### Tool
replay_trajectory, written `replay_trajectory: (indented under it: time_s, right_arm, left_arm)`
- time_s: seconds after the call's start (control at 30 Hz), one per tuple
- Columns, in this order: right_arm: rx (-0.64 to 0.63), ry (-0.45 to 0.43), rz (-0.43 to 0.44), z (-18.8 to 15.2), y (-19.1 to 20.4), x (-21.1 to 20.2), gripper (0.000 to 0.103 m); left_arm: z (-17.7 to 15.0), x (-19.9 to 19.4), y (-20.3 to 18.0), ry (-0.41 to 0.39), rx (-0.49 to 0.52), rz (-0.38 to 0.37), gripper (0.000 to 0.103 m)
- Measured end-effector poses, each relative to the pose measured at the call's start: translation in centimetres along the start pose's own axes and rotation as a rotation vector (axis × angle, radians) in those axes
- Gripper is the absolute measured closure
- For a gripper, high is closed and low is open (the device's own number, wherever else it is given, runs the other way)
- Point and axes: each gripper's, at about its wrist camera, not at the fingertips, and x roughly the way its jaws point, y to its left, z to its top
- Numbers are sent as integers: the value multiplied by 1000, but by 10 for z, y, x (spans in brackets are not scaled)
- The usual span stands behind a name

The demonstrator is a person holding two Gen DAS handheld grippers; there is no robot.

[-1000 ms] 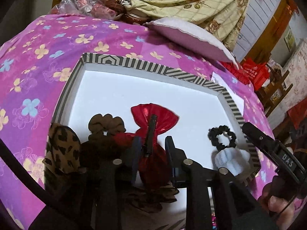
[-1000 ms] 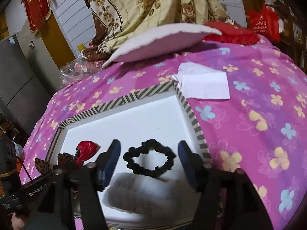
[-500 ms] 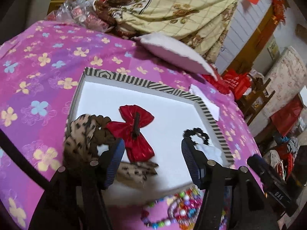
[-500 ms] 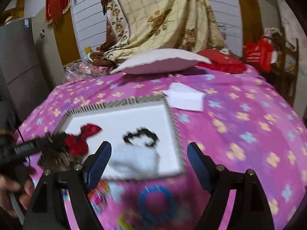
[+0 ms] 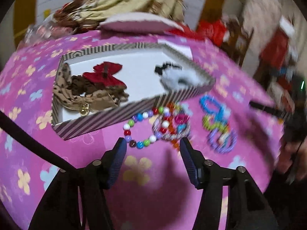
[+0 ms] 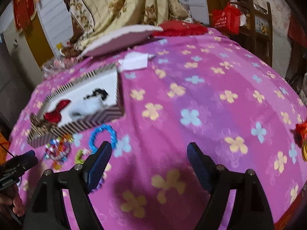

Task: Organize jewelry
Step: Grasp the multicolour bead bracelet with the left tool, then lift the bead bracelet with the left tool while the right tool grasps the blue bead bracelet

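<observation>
A striped box [image 5: 107,118] on the bed holds a red bow [image 5: 104,75], leopard-print hair ties [image 5: 65,94], a black scrunchie [image 5: 165,68] and a white fluffy scrunchie [image 5: 176,78]. In front of it lie a multicoloured bead bracelet [image 5: 131,122], a heap of beaded bracelets [image 5: 172,126] and blue, green and purple rings [image 5: 211,105]. My left gripper [image 5: 154,143] hovers at the bead bracelet's near edge, its jaws closing, with no pad pressing on anything. My right gripper [image 6: 148,149] stands wide open over bare bedspread, right of the blue ring [image 6: 102,134] and the box [image 6: 82,124].
A purple flowered bedspread [image 6: 191,95] covers the bed. At the back lie a pink pillow [image 6: 119,40], white paper [image 6: 134,62] and a heaped floral quilt [image 6: 122,5]. A red bag [image 6: 226,19] and wooden furniture stand beyond the right side. A red item [image 6: 303,132] shows at the right edge.
My left gripper let go of the red bow, opened and drew back out of the box to the bracelets. My right gripper pulled back from the black scrunchie and swung right.
</observation>
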Motion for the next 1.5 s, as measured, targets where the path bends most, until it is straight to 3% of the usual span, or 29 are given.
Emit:
replay_trajectory:
  time_s: [0.07,0.3,0.47,0.5,0.57,0.67,0.83,1.17,1.3,1.37,1.4,1.5]
  right_arm:
    - [17,18,11,-1,-2,6,19]
    - [37,37,40,0,3,14,19]
    - [36,42,41,0,6,15,19]
    - [35,43,42,0,7,15,19]
    - [33,45,40,0,7,16,19]
    - [33,45,41,0,8,17,19]
    - [32,46,43,1,9,17,19]
    - [-76,59,105,5,30,27,19]
    - [-232,62,113,9,56,37,32]
    - [-340,58,91,9,73,44,45]
    - [-359,64,96,9,76,47,54]
    - [-366,136,87,8,78,69,63]
  left_arm:
    - [-1,7,2,3,14,29,63]
    - [4,29,-4,35,80,17,63]
    - [6,34,-14,39,140,64,63]
    - [6,35,-14,39,137,64,65]
    - [6,33,-13,39,131,66,87]
    - [6,30,-10,49,116,54,100]
    - [3,24,-14,52,138,39,99]
    - [14,-5,15,-41,-58,-3,99]
    - [17,-7,25,-47,-131,-11,99]
    - [17,-6,28,-44,-149,-16,99]
    - [17,-5,28,-41,-149,-18,99]
    - [16,-5,26,-38,-141,-12,99]
